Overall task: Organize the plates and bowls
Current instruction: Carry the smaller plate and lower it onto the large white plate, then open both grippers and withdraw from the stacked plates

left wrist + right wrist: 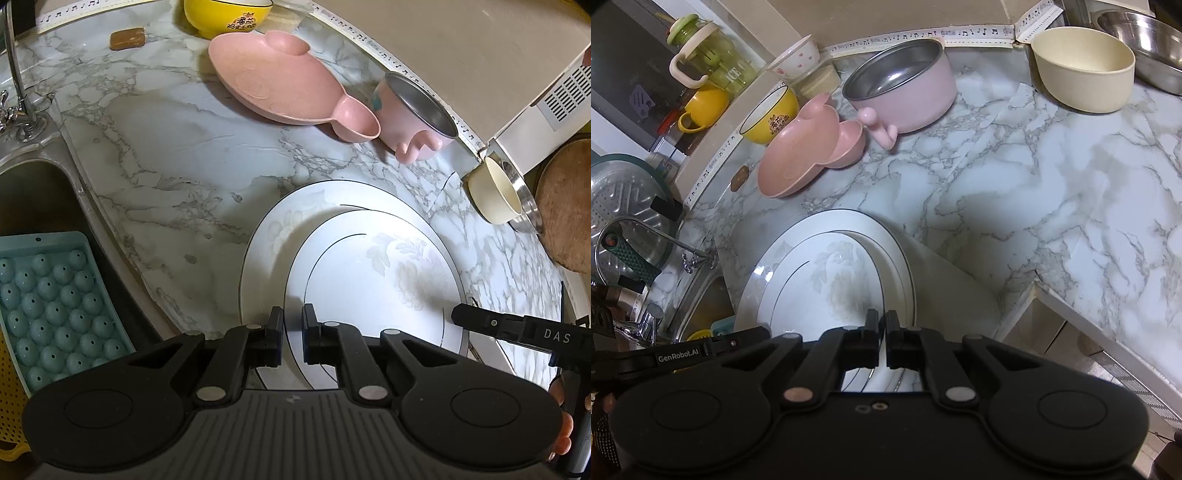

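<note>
From the left wrist camera, the left gripper (291,325) is squeezed shut on the near edge of the small white plate (369,280). This plate sits on top of the big white plate (266,236), which rests on the marble counter (184,147). The tip of the right gripper (458,317) touches the small plate's right edge. Far off lie a pink dish (273,85), a pink pot (413,110) and a yellow bowl (225,14). A cream bowl (495,195) is at the right. At the left, a blue tray (55,306) sits in the sink (33,199).

From the right wrist camera, the right gripper (881,325) is pinched shut on the near edge of the small white plate (827,280). The big white plate (857,221) lies under it. The left gripper (753,334) pokes in from the left. Far away stand the pink dish (798,158), the pink pot (905,88), the yellow bowl (768,114) and the cream bowl (1082,70). A steel bowl (1145,40) is in the far right corner.
</note>
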Demonstrator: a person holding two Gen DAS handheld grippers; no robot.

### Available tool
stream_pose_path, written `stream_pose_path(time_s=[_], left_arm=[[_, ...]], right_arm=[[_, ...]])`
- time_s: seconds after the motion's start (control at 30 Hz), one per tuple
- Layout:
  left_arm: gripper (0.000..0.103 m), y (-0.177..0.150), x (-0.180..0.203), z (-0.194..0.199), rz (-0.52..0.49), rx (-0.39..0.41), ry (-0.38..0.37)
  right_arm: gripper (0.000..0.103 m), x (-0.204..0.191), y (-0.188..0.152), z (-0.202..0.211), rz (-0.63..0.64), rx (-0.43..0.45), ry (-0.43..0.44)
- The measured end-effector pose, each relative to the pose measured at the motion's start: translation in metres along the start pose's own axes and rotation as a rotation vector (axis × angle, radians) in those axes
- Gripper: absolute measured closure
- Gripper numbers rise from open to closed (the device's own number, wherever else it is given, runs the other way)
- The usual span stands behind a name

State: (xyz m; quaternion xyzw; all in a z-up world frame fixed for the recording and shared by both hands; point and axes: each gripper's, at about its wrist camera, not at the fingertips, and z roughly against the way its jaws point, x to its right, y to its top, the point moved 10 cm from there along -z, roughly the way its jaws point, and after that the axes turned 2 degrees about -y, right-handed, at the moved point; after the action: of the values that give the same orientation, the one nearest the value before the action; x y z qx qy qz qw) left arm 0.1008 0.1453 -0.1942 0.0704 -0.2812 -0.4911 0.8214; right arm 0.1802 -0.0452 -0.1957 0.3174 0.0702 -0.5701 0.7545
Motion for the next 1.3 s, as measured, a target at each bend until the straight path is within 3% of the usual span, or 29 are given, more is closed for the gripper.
stream_pose_path(time_s=[0.33,0.8,1.3], left_arm=[[0.095,0.003,0.000,-0.002,-0.048,-0.013,0.002],[0.095,0.012,0.005,0.019,-0.154,0.060,0.055],[0.095,0.017,0.039,0.036,-0.260,0.143,0.030]], right_arm=[[0.099,0.002,0.000,-0.002,0.004,0.004,-0.015],[0.096,-0.002,0.001,-0.011,0.031,-0.008,-0.042],[0.069,-0.032,0.010,0.022,0.182,0.082,-0.089]])
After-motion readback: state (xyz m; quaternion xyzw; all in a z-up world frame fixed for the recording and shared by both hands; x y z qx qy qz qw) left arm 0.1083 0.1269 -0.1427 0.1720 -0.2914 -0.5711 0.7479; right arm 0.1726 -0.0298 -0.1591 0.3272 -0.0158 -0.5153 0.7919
